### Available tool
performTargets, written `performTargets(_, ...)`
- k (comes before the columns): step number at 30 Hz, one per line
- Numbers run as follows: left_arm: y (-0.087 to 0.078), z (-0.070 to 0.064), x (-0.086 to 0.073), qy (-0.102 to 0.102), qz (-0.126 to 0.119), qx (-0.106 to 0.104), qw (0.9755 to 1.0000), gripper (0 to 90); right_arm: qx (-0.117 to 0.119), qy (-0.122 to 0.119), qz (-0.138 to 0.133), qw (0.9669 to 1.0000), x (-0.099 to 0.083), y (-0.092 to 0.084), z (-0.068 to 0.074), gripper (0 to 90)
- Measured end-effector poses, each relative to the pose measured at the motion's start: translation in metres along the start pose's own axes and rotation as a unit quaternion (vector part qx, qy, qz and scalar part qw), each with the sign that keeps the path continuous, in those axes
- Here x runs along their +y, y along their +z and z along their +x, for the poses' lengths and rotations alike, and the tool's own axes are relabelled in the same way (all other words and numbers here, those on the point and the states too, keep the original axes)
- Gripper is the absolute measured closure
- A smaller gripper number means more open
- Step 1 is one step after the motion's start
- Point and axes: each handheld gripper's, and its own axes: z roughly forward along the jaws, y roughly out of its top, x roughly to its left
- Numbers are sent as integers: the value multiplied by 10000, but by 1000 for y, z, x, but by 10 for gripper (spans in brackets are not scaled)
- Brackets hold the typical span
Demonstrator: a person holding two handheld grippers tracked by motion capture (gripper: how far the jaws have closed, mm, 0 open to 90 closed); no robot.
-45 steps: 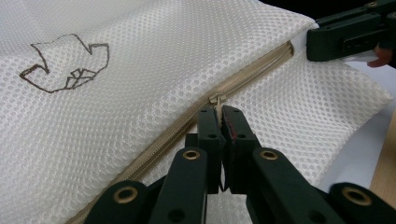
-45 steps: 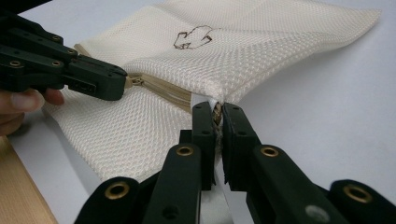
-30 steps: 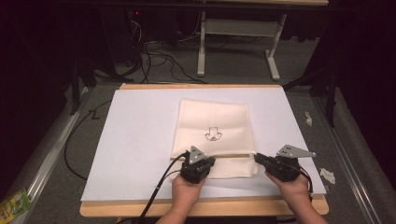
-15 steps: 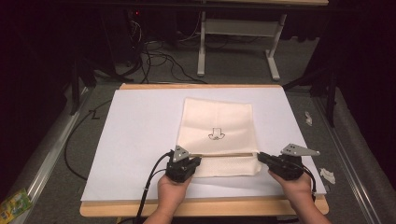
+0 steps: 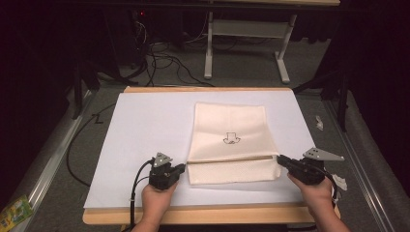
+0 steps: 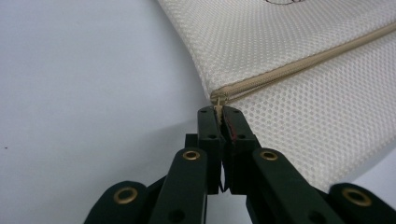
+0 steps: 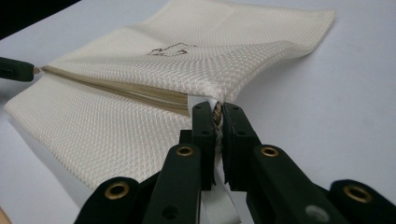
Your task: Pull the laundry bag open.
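A cream mesh pouch [image 5: 229, 130] with a small dark print lies flat on the white sheet [image 5: 145, 125]. A tan zipper [image 5: 232, 159] crosses its near part. My left gripper [image 5: 183, 168] is at the zipper's left end, shut on the small zipper pull [image 6: 217, 103], as the left gripper view [image 6: 219, 112] shows close up. My right gripper [image 5: 280, 159] is shut on the pouch's right edge at the zipper's other end [image 7: 215, 109]. In the right gripper view the pouch [image 7: 140, 88] gapes a little along the zipper near my jaws. The left gripper's tip [image 7: 18, 70] shows far off.
The sheet covers a wooden table whose front edge [image 5: 208, 215] is close to the hands. Crumpled paper scraps [image 5: 320, 122] lie off the table's right side. Cables and a white table frame [image 5: 246, 29] stand on the floor behind. A green packet [image 5: 14, 210] lies at bottom left.
My left gripper has slid left along the zipper to the pouch's left edge, taking the zipper pull with it. The right gripper has stayed at the right edge.
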Motion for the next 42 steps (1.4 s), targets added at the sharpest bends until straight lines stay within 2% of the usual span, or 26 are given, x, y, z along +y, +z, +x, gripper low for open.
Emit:
performTargets(4,-4,2,-3,161,5,-51,9999,875,29,4,55,10000,-1,2,-2,858)
performTargets(10,-6,4,-6,193,-122,-151,9996,872,4,-47,207,9998,-4,8,-1,852)
performTargets(14,-7,3,-6,198,-172,-232,9994,871,-27,43,281,9996,-8,9,-2,841)
performTargets(17,-6,3,-6,255,-165,-214,9993,869,-20,112,397,9991,-11,10,-3,830)
performTargets(21,-2,1,-8,397,-45,-157,9991,867,-122,39,525,9985,-15,14,-3,803)
performTargets(25,-1,0,-9,372,-78,-151,9992,860,-190,50,559,9982,-17,15,-4,760)
performTargets(29,-5,2,-8,325,-201,-136,9992,777,-259,77,476,9985,-16,13,-5,649)
performTargets(32,-7,2,-7,318,-313,-126,9989,731,-223,72,407,9989,-16,12,-5,610)
performTargets(38,-12,2,-3,435,-475,67,9979,602,-231,-84,239,9994,-12,11,-3,484)
performTargets(40,-14,3,-1,480,-561,148,9972,542,-211,-44,163,9996,-9,9,-3,420)
performTargets(42,-18,6,1,506,-647,237,9963,477,-290,-73,79,9995,-7,7,-6,360)
